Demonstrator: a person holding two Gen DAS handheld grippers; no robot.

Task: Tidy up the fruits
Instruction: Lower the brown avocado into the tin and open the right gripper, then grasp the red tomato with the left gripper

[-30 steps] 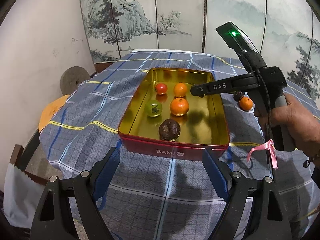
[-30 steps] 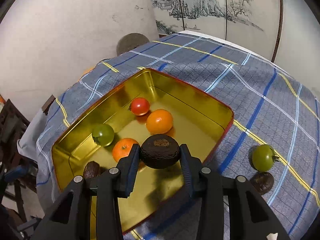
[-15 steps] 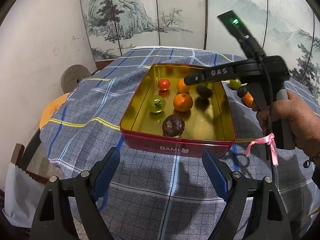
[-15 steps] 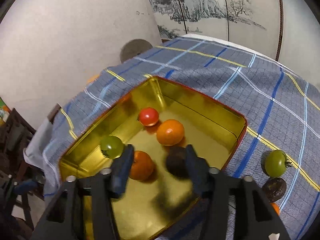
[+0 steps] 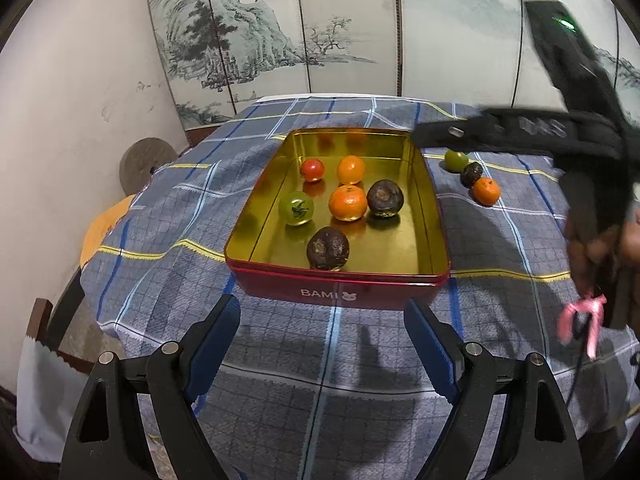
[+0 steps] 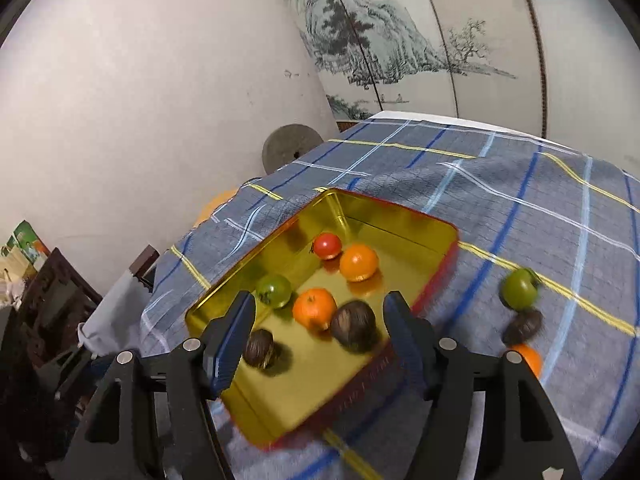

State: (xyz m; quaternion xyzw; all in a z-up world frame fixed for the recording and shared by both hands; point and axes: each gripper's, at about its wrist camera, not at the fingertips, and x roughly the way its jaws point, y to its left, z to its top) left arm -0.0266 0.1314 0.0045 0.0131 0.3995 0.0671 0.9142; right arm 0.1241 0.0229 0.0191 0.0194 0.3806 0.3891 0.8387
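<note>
A red tin with a gold inside [image 5: 434,216] [image 6: 224,292] holds a red tomato [image 5: 312,169], two oranges [image 5: 350,169] [image 5: 347,202], a green tomato [image 5: 296,208] and two dark brown fruits [image 5: 385,197] [image 5: 328,248]. On the cloth to its right lie a green tomato [image 5: 456,160] [image 6: 519,288], a dark fruit [image 5: 471,173] [image 6: 522,325] and an orange [image 5: 485,191] [image 6: 527,360]. My right gripper [image 6: 318,336] hovers above the tin, its jaws opening, with nothing pressed between them; the dark fruit [image 6: 354,325] lies below in the tin. My left gripper [image 5: 322,344] stands open before the tin's near wall.
A blue checked cloth [image 5: 160,216] covers the table. A painted folding screen [image 5: 280,32] stands behind it, and a round stone disc [image 5: 144,164] leans by the white wall at the left. A person's hand [image 5: 600,248] holds the right gripper's handle.
The right gripper let go of the dark brown fruit, which now rests in the tin beside an orange. That gripper has drawn back and up, off to the right.
</note>
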